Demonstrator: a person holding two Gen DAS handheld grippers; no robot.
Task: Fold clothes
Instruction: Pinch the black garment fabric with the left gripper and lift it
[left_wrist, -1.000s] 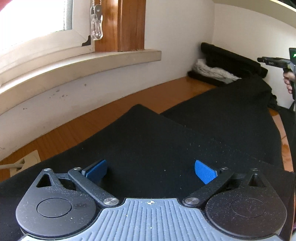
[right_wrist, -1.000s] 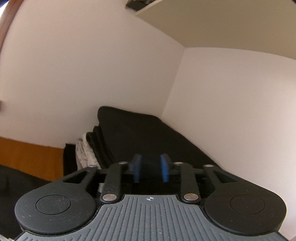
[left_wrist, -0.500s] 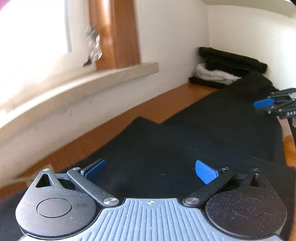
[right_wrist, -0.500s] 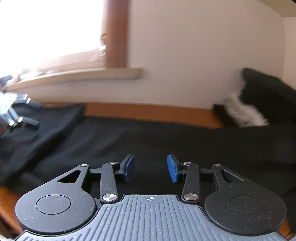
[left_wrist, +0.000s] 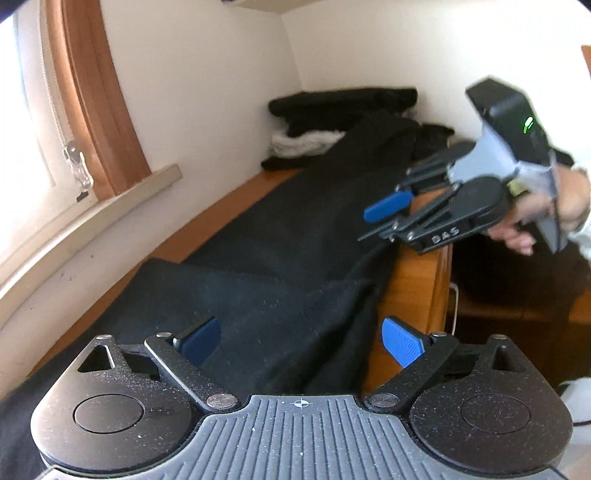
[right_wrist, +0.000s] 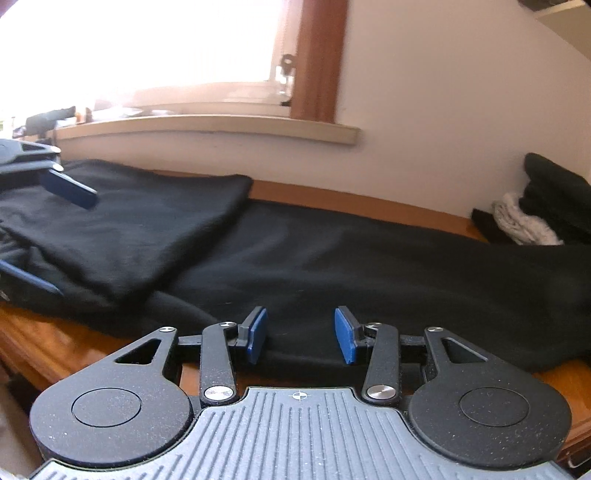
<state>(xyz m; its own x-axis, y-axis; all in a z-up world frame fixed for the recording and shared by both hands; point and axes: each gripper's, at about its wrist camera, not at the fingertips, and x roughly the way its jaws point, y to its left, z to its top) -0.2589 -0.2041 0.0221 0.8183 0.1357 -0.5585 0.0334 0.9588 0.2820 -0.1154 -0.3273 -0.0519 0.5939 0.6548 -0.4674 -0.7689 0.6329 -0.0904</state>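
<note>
A long black garment (left_wrist: 280, 251) lies along the wooden table (left_wrist: 417, 284), one end folded back over itself (right_wrist: 147, 225). My left gripper (left_wrist: 301, 341) hovers open above the garment's near end, its blue pads wide apart with nothing between them. My right gripper (right_wrist: 300, 336) is open at the garment's front edge (right_wrist: 306, 360), low over the table. In the left wrist view the right gripper (left_wrist: 388, 206) shows at the table's right edge, held by a hand (left_wrist: 546, 214). The left gripper's fingers (right_wrist: 70, 188) show at the far left of the right wrist view.
A stack of folded black and white clothes (left_wrist: 332, 122) sits in the corner by the walls. A window sill (right_wrist: 207, 125) runs along the wall behind the table. The table's front edge (left_wrist: 443, 280) drops off to the right, with a darker space beyond it.
My right gripper swung down from facing the corner to the garment's front edge and opened wider. My left gripper turned right, bringing the table edge and the right gripper into view.
</note>
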